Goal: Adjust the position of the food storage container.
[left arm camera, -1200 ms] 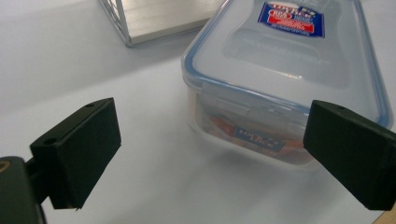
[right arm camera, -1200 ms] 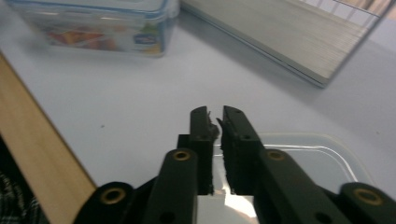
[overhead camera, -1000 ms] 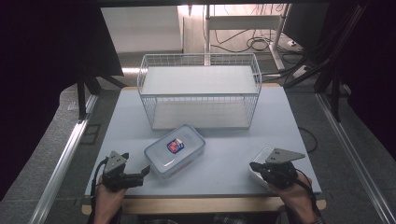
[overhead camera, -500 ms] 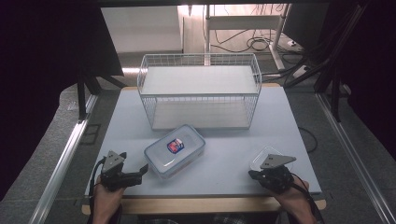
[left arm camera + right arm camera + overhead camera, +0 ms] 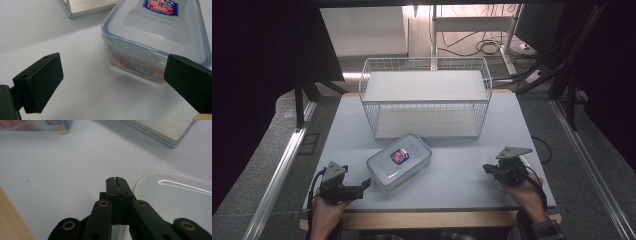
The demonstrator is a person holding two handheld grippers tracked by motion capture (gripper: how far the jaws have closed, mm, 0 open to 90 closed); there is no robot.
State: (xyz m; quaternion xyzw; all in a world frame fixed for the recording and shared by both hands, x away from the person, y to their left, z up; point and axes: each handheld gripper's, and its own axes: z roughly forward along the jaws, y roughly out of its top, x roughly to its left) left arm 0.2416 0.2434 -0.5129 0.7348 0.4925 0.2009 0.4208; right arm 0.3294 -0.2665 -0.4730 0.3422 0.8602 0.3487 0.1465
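Two grippers sit near the tabletop's [image 5: 462, 165] front edge. Left gripper [image 5: 112, 82] gapes wide, aimed at the lidded container [image 5: 399, 160], apparently ready to grasp it. Right gripper [image 5: 117, 181] is fully closed on nothing, beside a translucent lid [image 5: 172, 195].

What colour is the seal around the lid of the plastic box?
Blue, on the plastic box; the left gripper view shows it best.

In the left gripper view the lidded container [image 5: 155, 37] runs off the top and right edges, its red and blue label [image 5: 161, 5] is cut at the top and too blurred to read, and the wire basket [image 5: 82, 7] shows as one corner only. In the right gripper view a clear lid [image 5: 175, 202] is cut off by the right and bottom edges and partly hidden behind the right gripper [image 5: 116, 181], whose fingers [image 5: 111, 185] meet with nothing visible between them. In the high view that lid [image 5: 523, 161] lies mostly under the gripper, too small to make out
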